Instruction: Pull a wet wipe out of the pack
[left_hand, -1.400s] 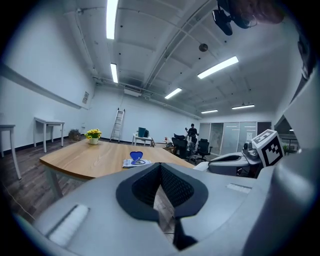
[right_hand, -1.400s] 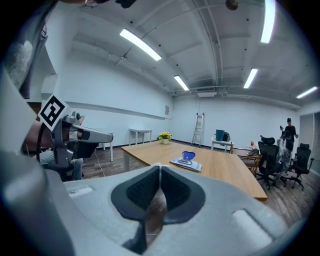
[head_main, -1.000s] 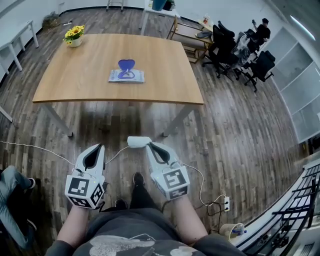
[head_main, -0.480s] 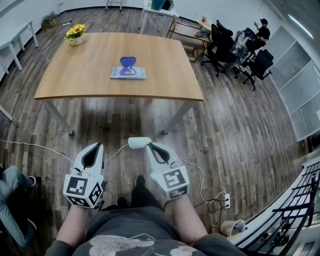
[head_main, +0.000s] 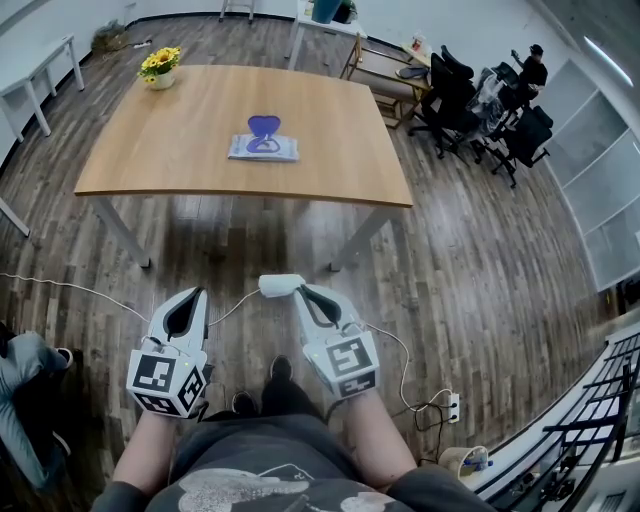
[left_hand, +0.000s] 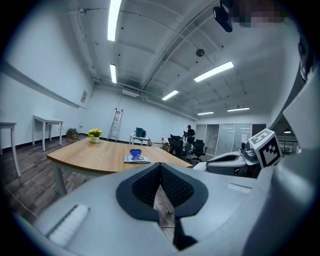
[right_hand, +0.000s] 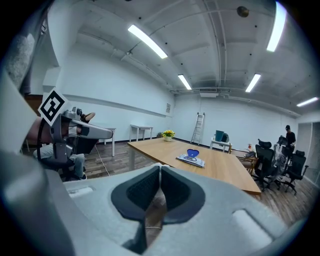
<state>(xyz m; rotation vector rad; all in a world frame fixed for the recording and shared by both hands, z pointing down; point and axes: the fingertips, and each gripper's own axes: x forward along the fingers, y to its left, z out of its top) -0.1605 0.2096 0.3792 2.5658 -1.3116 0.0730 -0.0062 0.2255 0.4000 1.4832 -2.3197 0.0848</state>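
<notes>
Currently flat white wet wipe pack (head_main: 262, 150) with raised blue flip lid (head_main: 263, 127) lies near the middle of the light wooden counter (head_main: 170, 160). Potted yellow flowers (head_main: 158, 66) at its far left corner. Left claw (head_main: 192, 296) and right claw (head_main: 303, 292) both pinched together, empty, over the plank floor (head_main: 480, 280), well short of the counter.
</notes>
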